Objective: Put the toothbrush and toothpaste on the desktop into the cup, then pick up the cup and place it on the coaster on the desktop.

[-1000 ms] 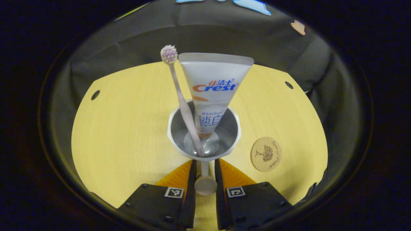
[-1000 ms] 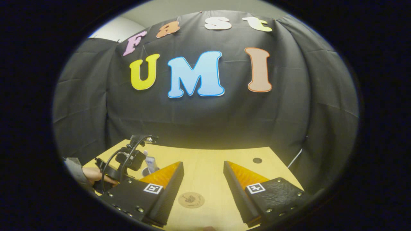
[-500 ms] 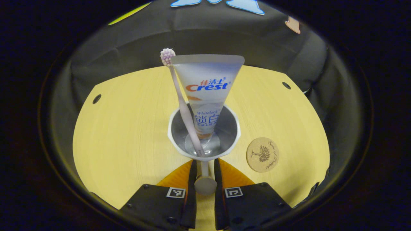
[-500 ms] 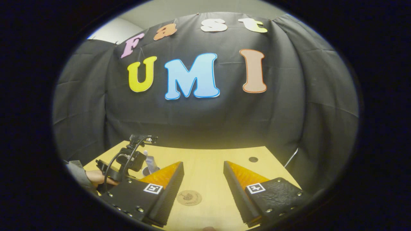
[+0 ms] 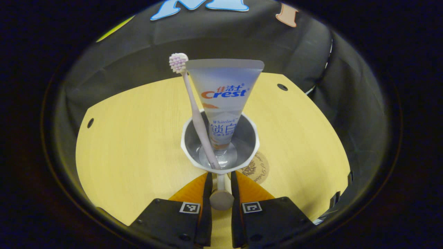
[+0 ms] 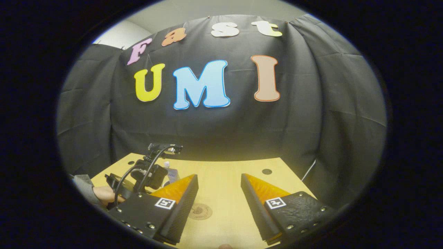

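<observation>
Since a second ago, the cup [image 5: 220, 145] has been carried toward the coaster [image 5: 258, 168], which was well apart on the right and is now partly hidden behind the cup's right lower edge in the left gripper view. Whether the cup is touching the coaster cannot be told.

The cup's handle [image 5: 221, 197] is clamped between both fingers of the left gripper [image 5: 220, 188], which is closed on it. The toothbrush [image 5: 193, 110] is stood in the cup, tilted left, bristles up. The toothpaste [image 5: 224, 100] is stood beside it, cap down, its flat end at the top. The two are touching near the cup's floor.

In the right gripper view, the right gripper [image 6: 218, 195] is held with its jaws wide apart, nothing between them, above the table [image 6: 221, 180]. The coaster [image 6: 200, 211] is seen on the table between its fingers. To the left, the left gripper [image 6: 148, 173] is seen with a hand [image 6: 104, 193] on it, and the toothpaste [image 6: 172, 174] is glimpsed just beside it.
</observation>
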